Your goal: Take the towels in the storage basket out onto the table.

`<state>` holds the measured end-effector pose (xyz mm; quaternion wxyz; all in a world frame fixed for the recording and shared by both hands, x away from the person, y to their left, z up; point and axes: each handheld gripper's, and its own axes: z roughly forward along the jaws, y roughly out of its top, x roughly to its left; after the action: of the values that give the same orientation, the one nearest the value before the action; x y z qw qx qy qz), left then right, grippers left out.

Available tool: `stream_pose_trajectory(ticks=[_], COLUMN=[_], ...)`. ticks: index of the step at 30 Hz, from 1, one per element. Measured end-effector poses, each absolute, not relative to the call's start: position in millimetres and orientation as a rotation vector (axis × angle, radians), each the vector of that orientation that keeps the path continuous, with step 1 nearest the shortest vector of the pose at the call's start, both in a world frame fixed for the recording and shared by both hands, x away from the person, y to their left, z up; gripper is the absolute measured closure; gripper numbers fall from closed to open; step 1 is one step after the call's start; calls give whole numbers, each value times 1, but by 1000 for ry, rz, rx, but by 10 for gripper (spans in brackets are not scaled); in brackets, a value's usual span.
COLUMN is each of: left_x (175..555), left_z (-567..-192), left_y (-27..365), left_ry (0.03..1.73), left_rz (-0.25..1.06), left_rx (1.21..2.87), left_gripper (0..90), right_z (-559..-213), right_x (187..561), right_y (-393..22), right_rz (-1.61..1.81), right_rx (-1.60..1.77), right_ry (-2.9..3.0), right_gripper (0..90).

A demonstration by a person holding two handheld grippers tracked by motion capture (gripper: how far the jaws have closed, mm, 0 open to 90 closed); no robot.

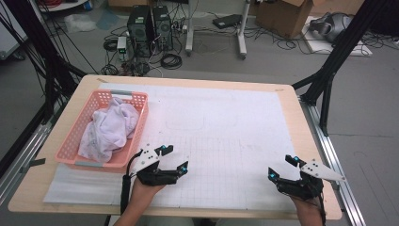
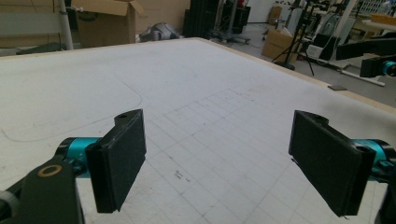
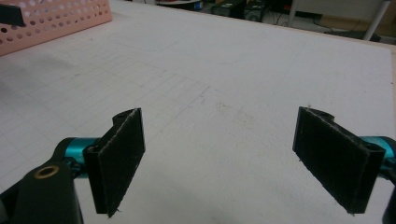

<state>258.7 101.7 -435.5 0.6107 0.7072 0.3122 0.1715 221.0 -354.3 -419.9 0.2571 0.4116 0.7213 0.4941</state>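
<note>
both grippers held open over the near edge of the counter

the left gripper (image 1: 175, 158) is seen above the near edge of the counter (image 1: 301, 123), left of centre, held in a hand (image 1: 143, 190) that enters from the near side. its fingers (image 2: 119, 158) are set wide apart, and nothing is held between them. beneath them only the white gridded sheet (image 1: 226, 122) covering the counter is recorded.

the right gripper (image 1: 282, 168) is seen near the near right corner of the counter, well apart from the left gripper. its fingers (image 3: 119, 161) are likewise spread wide, with nothing between them.

a pink basket (image 1: 75, 129) is placed along the left edge of the counter, on the sheet. a crumpled white cloth (image 1: 110, 127) lies inside it, heaped toward the far end and rising slightly above the rim. the near right corner of the basket is just beside the left gripper; contact cannot be told. the cloth is untouched by either gripper. part of the basket's perforated wall (image 3: 51, 21) is also noted in the right gripper view.
</note>
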Motion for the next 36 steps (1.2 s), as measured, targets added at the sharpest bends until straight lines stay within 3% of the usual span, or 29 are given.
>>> stream_pose_trajectory(ticks=[17,36], left_x=[252,277], left_z=[-408,-342], left_y=[110,150], left_ry=[721,753], left_rz=[424,506], left_rx=[1605,1560], left_gripper=[198,180], right_z=[-417,-417], right_x=[219,219], right_y=[-350,-350], right_rz=[1334,1338], right_rx=[1101,1109], right_ry=[1969,1961], right_gripper=[157,157])
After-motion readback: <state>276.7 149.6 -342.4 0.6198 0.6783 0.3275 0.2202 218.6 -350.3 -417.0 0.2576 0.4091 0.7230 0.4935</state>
